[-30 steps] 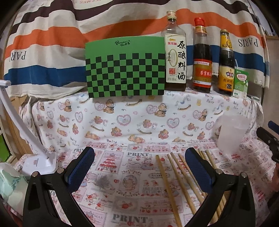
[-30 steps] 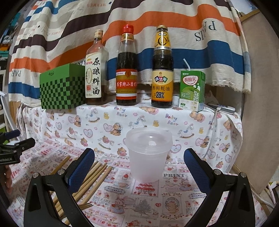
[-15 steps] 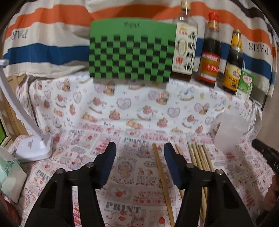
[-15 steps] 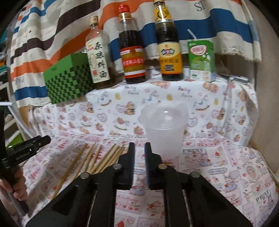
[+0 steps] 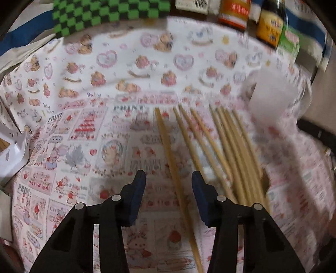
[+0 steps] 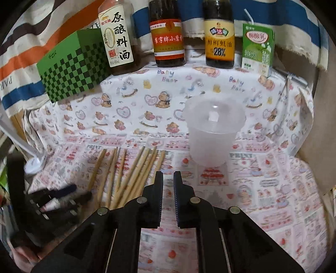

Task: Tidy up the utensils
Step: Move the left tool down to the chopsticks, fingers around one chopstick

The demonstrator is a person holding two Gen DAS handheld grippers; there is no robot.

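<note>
Left gripper [image 5: 168, 180] closing, jaws straddling one chopstick [image 5: 170, 155], pads clear of it. Right gripper [image 6: 168, 178] nearly pressed together, empty. Chopsticks [image 6: 130, 172] on tablecloth [image 6: 262, 178] beside translucent cup [image 6: 212, 134].

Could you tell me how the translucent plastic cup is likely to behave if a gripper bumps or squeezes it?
The cup looks empty and thin-walled, so probably light and easily tipped or slid on the cloth. Its walls may flex under a firm squeeze.

Cup [image 5: 273, 98] blurred — bottles [image 5: 233, 10] cropped.
</note>
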